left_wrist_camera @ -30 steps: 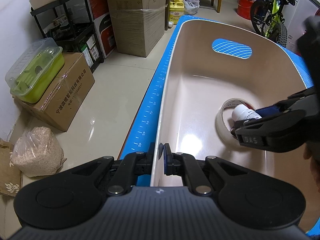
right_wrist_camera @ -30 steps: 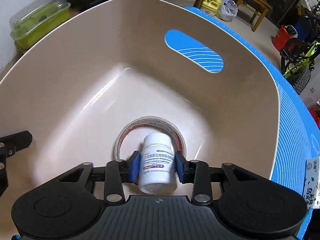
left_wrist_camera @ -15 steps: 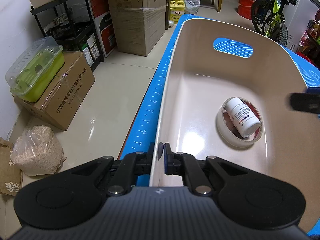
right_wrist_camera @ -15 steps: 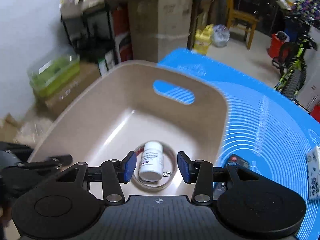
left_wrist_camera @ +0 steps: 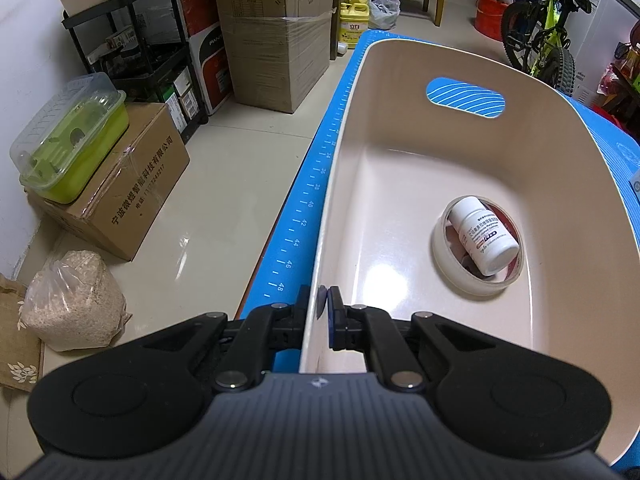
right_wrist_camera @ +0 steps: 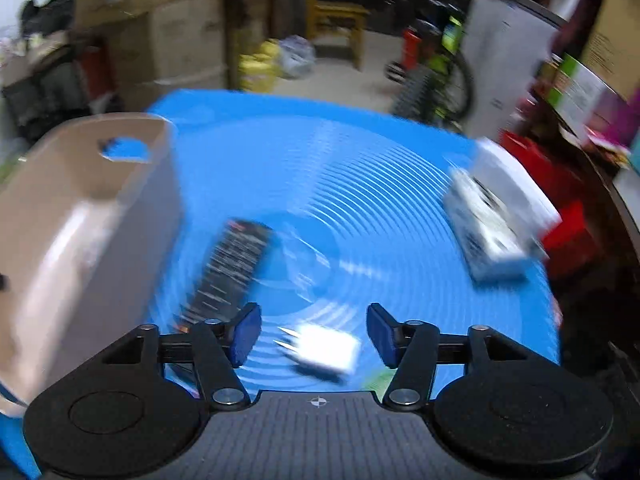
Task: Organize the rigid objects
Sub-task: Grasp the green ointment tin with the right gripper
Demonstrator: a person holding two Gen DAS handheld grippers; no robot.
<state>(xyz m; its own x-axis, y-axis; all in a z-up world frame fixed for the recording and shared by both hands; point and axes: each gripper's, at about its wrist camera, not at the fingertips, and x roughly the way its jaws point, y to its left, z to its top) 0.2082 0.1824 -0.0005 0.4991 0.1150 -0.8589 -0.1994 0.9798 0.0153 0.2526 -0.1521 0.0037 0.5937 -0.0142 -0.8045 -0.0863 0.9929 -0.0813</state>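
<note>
Left wrist view: my left claw (left_wrist_camera: 322, 307) is clenched on the near rim of the beige bin (left_wrist_camera: 352, 152), one finger outside the wall, the other inside. The bin sits on a blue mat (left_wrist_camera: 308, 200) with a printed ruler along its edge, covering the bench. Inside the bin a roll of clear tape (left_wrist_camera: 478, 246) lies flat on the floor, and a white pill bottle (left_wrist_camera: 484, 238) rests on its side within the ring, cap toward the far end. The bottle's label is too small to read. The bin's near right corner is cut off behind my claw body. On the floor to the left stand cardboard boxes (left_wrist_camera: 120, 196), a green lidded container (left_wrist_camera: 68, 144) and a bag of grain (left_wrist_camera: 72, 304).

Right wrist view: the whole frame is smeared by motion. My right claw (right_wrist_camera: 313, 334) is released and its jaws are opening, gripping nothing; it hangs above the blue mat (right_wrist_camera: 340, 184). Seen between the fingers, down on the mat, lies a small white object (right_wrist_camera: 324, 350) with prongs, perhaps a plug, too blurred to be sure. A black remote control (right_wrist_camera: 230, 270) lies beside the bin (right_wrist_camera: 80, 216), its near end hidden by my left finger. A white box (right_wrist_camera: 492, 220) sits at the mat's right edge, its print unreadable.
</note>
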